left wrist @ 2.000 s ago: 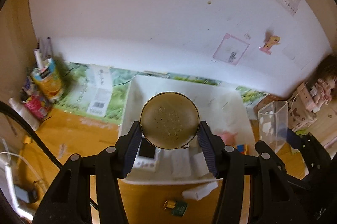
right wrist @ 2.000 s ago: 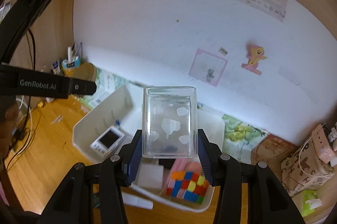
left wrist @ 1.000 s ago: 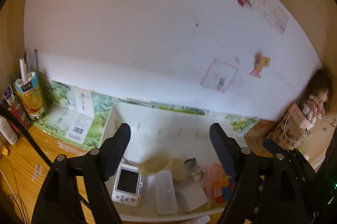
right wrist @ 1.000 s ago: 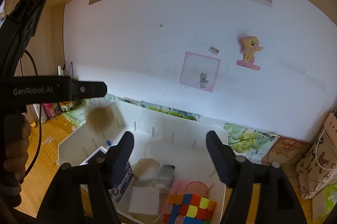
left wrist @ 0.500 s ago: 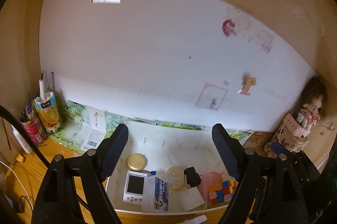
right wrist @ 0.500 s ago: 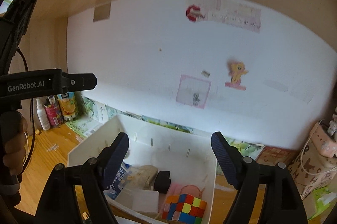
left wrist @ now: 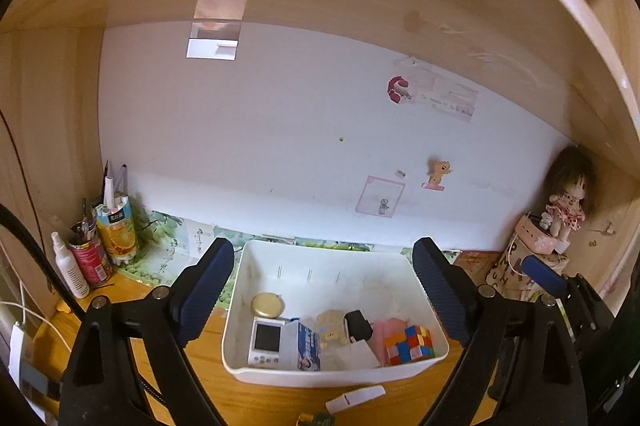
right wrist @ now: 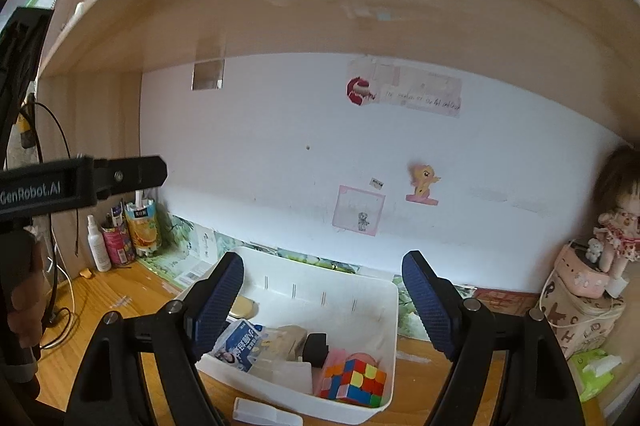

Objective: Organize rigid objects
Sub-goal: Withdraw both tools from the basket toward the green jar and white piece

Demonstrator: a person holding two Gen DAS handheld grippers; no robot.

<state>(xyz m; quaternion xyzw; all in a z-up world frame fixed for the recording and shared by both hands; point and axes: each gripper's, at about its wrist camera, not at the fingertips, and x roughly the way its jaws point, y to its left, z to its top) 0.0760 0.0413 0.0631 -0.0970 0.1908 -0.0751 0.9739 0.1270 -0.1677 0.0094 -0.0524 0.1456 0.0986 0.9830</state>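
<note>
A white bin (left wrist: pixel 400 374) sits on the wooden desk and holds a round gold tin (left wrist: pixel 267 305), a white device with a screen (left wrist: pixel 266 340), a blue-and-white carton (left wrist: pixel 308 346), a black block (left wrist: pixel 358 326) and a colour cube (left wrist: pixel 408 344). My left gripper (left wrist: pixel 322 258) hangs back from and above the bin; its jaws are opening with nothing between them. In the right wrist view the bin (right wrist: pixel 384 326) shows the tin (right wrist: pixel 243 307), the carton (right wrist: pixel 238 344) and the cube (right wrist: pixel 354 382). My right gripper (right wrist: pixel 323 266) is open and empty above it.
A white flat piece (left wrist: pixel 354 398) lies on the desk before the bin. A juice carton (left wrist: pixel 116 230), a can and a spray bottle (left wrist: pixel 70 266) stand at the left. A doll (left wrist: pixel 566 201) on a pouch fills the right corner. A wooden shelf runs overhead.
Two seconds ago the left gripper held the gold tin and the right a clear container over the bin. Both were let go; both grippers have since drawn back and up.
</note>
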